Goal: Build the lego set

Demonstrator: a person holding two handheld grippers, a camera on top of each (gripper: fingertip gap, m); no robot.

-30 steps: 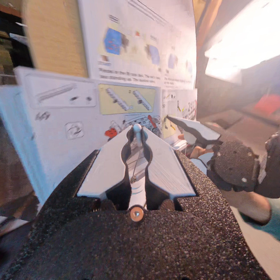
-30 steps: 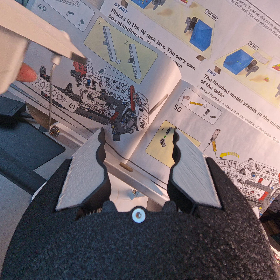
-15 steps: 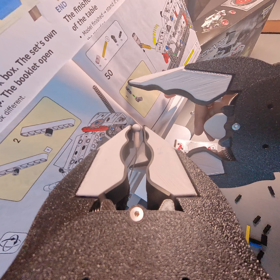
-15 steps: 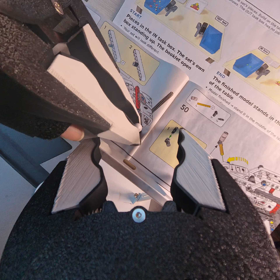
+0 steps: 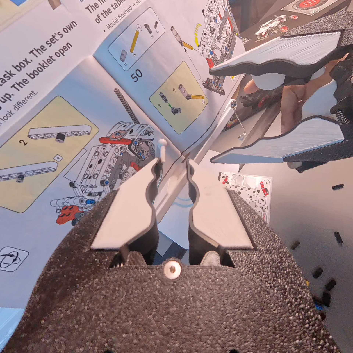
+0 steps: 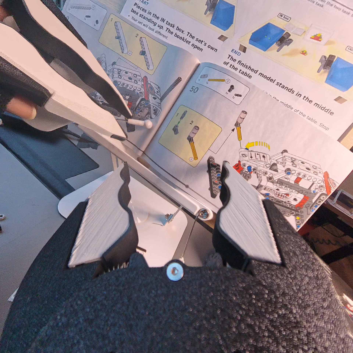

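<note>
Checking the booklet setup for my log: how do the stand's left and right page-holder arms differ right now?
The left page-holder arm lies up across the booklet's left page; the right page-holder arm hangs down from its pivot, off the page. The left one sits beside the left gripper's open jaws; the right one touches no gripper. Both are thin wires with white tips.

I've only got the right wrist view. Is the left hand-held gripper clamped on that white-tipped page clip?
Observer: No. The left hand-held gripper is open. The white-tipped clip stands beside one fingertip, unclamped.
Operator: Anything lying near it?
Observer: A sticker sheet lies flat just to its right.
Operator: Any loose parts?
Observer: Small black pieces are scattered beyond that sheet.
</note>
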